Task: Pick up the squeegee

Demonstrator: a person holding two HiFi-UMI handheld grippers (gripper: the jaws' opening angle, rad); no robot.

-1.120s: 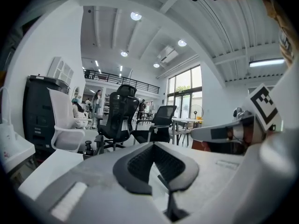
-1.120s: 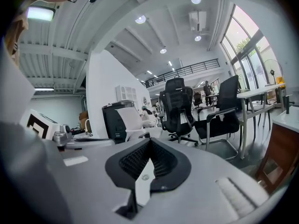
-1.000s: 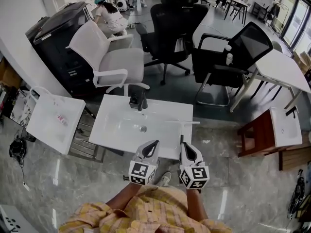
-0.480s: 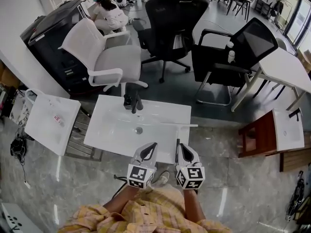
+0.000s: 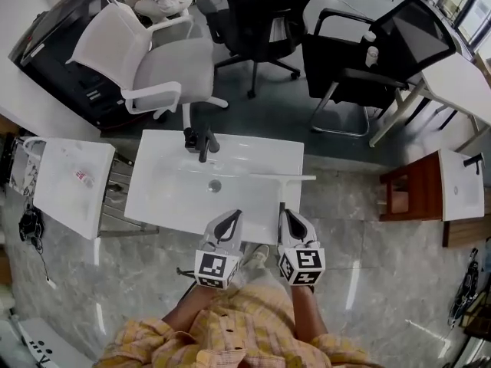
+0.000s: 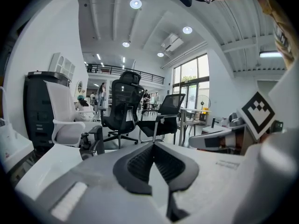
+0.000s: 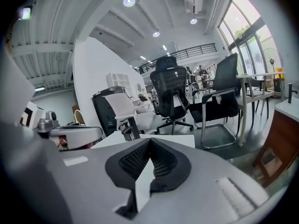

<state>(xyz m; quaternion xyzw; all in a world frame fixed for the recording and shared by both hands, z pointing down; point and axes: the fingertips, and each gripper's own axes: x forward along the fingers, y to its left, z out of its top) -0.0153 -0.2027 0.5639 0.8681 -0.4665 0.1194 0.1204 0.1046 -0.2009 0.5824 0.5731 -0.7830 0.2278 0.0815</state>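
White T-shaped squeegee [image 5: 281, 181] lies on the right part of the white rectangular washbasin [image 5: 161, 205], its blade crosswise beside the far rim and its thin handle running back toward the person, well to the right of the black tap [image 5: 201, 144]. The right hand-held gripper [image 5: 286, 215] hovers at the near end of that handle with its jaws clenched on nothing, and the left hand-held gripper [image 5: 234, 217], just beside it over the basin's near rim, is likewise clenched and empty. To do the pick well, I judge that the right jaws must first part wide, then come down with one pad on each side of the handle, somewhat up its length toward the blade so the long head does not tip the tool once it is lifted. As the handle lies flat on a glossy surface, the pads probably need to reach right down to the basin before closing, and the lift should be straight up. The left one is best kept clear. In the head view the handle's near end disappears under the right jaw tips, so I cannot tell whether they touch it. White on white leaves the blade's outline faint. Both gripper views look over the basin toward the office chairs [image 7: 175, 94], and neither shows the squeegee plainly.
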